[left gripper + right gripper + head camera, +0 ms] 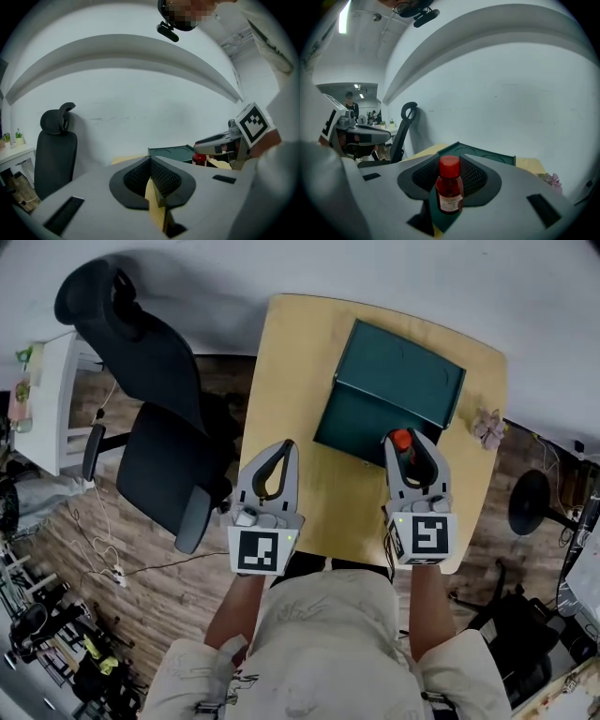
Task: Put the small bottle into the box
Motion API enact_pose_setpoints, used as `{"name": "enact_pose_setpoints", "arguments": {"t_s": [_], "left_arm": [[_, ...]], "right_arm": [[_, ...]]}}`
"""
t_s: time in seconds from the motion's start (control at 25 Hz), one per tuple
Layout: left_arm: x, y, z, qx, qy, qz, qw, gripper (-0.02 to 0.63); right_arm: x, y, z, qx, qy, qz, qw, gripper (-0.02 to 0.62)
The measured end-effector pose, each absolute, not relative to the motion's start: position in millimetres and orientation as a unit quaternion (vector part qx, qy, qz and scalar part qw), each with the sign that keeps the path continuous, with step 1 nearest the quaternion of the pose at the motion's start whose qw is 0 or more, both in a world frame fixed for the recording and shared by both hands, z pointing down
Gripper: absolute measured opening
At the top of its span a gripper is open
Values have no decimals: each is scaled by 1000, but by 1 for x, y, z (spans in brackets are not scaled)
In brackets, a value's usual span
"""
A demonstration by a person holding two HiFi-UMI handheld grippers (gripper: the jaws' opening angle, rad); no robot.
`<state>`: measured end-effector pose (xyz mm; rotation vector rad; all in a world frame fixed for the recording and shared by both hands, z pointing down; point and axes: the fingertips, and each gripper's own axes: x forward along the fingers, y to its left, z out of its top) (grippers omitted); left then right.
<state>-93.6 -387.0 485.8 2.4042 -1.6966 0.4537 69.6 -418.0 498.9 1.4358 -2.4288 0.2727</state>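
Note:
A small red bottle (449, 185) with a red cap stands upright between the jaws of my right gripper (451, 159), which is shut on it. In the head view the bottle (401, 440) hangs at the near edge of the dark green box (398, 381) on the yellow table (286, 352). My left gripper (288, 446) hovers over the table left of the box, shut with nothing in it. Its tips (151, 161) meet in the left gripper view, which shows the box (171, 152) ahead to the right.
A black office chair (155, 418) stands left of the table on the wooden floor. A small pink flower-like item (487, 427) lies at the table's right edge. A white shelf (42, 399) is far left and a round black base (530, 502) is at the right.

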Motion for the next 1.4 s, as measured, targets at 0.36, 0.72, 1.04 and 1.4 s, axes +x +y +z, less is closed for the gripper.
{"name": "enact_pose_setpoints", "arguments": {"t_s": [0.36,0.72,1.04,1.4], "left_arm": [[-87,-382,523,803,-559,174,111,6],[-86,-386,526,802,-559,176,110,7],[-87,-386,527,803,-558,179,111,7],[-82,-380,529,808,-550,178,110,7]], "right_arm": [[62,-424,532,486,-852,106,167,144],[57,-441,539,482,-855,101,162,144],[55,-447,550,493,-850,102,159,144],[58,-433,552,494,-848,89,172,144]]}}
